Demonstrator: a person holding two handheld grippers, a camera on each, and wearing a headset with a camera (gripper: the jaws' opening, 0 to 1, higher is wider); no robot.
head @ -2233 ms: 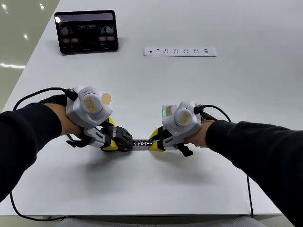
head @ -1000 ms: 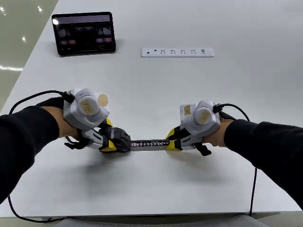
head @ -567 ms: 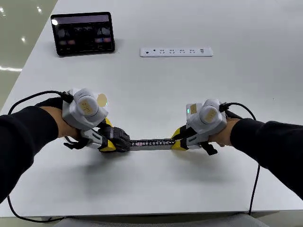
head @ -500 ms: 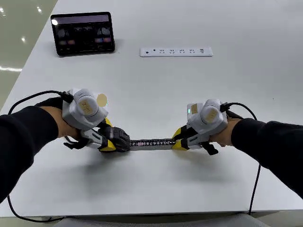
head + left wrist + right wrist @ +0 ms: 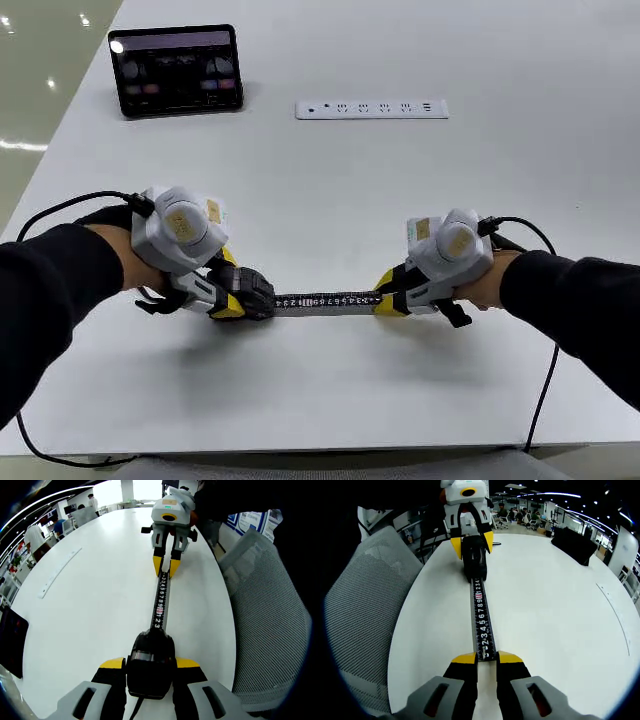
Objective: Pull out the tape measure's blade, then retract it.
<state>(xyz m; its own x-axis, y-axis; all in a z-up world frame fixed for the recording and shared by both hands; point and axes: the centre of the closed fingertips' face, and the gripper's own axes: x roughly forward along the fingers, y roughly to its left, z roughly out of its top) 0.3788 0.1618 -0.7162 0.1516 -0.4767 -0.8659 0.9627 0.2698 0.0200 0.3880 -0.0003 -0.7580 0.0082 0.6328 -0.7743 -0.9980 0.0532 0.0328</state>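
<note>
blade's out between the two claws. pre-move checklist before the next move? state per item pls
1. Left claw shut on the tape measure case: ok.
2. Right claw shut on the blade at its end: ok.
3. Blade straight and untwisted between the claws, numbers facing up: ok.
4. Case low at the table, not lifted or tipped: ok.
5. Power strip and tablet far from the blade's line: ok.
6. Blade lock on or off: cannot tell.
</note>
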